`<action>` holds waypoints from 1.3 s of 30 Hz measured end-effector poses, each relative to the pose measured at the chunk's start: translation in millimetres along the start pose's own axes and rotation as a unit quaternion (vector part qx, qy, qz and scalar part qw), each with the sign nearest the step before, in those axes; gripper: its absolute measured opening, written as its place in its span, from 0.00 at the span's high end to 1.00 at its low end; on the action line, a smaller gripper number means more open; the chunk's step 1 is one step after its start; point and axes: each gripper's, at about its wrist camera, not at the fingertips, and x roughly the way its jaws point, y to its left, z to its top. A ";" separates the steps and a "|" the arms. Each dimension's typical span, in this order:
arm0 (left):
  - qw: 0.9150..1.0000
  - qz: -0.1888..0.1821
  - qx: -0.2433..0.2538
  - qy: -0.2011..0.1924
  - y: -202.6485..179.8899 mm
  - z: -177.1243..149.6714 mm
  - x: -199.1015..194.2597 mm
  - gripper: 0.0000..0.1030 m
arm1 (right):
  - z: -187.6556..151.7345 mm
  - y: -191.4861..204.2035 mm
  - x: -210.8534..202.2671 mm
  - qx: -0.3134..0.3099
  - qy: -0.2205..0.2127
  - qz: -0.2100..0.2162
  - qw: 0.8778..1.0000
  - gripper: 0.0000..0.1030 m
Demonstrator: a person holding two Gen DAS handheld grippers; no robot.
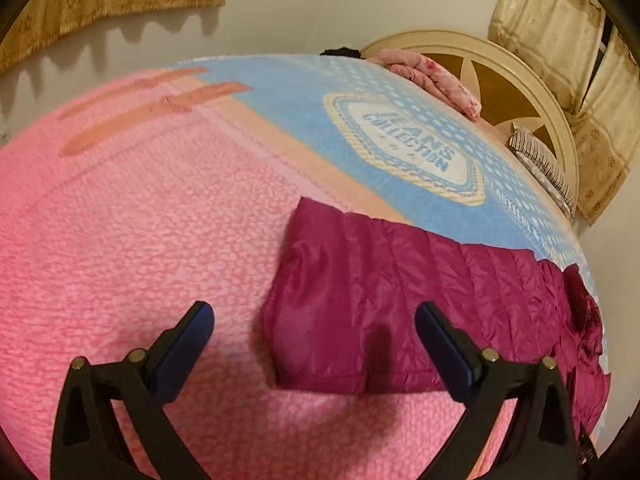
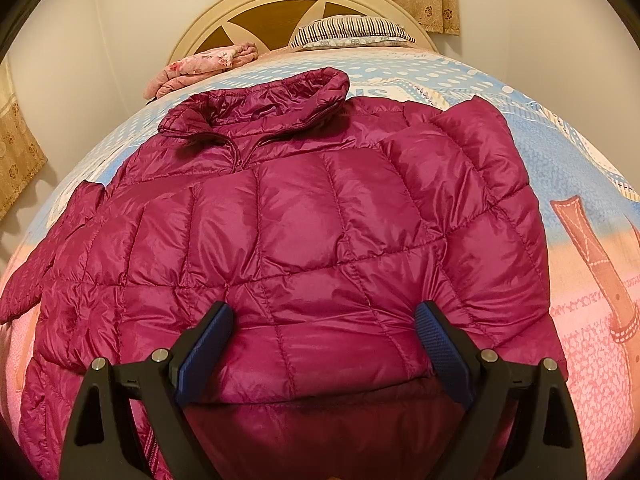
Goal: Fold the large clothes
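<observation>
A magenta quilted puffer jacket (image 2: 304,216) lies spread on the bed, collar toward the headboard, with one sleeve folded across its front. My right gripper (image 2: 324,320) is open just above the cuff end of that folded sleeve, near the hem. In the left wrist view the jacket's other sleeve (image 1: 360,292) stretches out over the pink blanket (image 1: 132,240). My left gripper (image 1: 314,316) is open, its fingers (image 1: 188,340) straddling the cuff end of that sleeve, a little above it.
The bed carries a blue and pink printed cover (image 1: 360,92). A folded pink floral cloth (image 2: 204,64) and a striped pillow (image 2: 352,30) lie by the cream headboard (image 2: 280,4). Curtains (image 1: 560,40) hang on the walls behind.
</observation>
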 end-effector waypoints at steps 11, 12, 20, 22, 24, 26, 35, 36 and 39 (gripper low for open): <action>1.000 -0.015 0.018 0.012 -6.1 -1.7 1.2 0.83 | 0.6 0.5 -0.5 0.002 -0.001 0.002 1.000 0.10; 1.000 -0.019 0.020 0.006 -5.7 -0.2 -2.2 0.85 | 0.7 0.3 -0.7 0.002 -0.001 0.003 1.000 0.10; 0.994 -0.046 0.069 -0.073 -28.6 19.0 -60.3 0.88 | 0.8 -0.9 -0.9 0.006 -0.003 0.008 1.000 0.10; 0.992 -0.058 0.078 -0.084 -37.3 24.7 -72.6 0.88 | 0.9 -0.7 -0.9 0.006 -0.004 0.009 1.000 0.10; 0.989 -0.068 0.088 -0.096 -47.1 29.0 -85.1 0.89 | 0.8 -1.7 -0.9 0.007 -0.005 0.010 1.000 0.10; 0.986 -0.079 0.101 -0.108 -58.5 32.4 -97.8 0.89 | 0.6 -2.5 -1.1 0.009 -0.005 0.012 1.000 0.10; 0.969 -0.140 0.154 -0.132 -113.3 30.6 -136.3 0.89 | 0.3 -5.6 -2.9 0.018 -0.010 0.022 1.000 0.10; 0.967 -0.145 0.162 -0.134 -120.0 28.5 -140.1 0.89 | 0.0 -6.2 -3.5 0.020 -0.011 0.025 0.999 0.10; 0.958 -0.162 0.192 -0.137 -143.9 21.8 -149.5 0.89 | -0.5 -9.6 -4.9 0.027 -0.015 0.033 0.999 0.09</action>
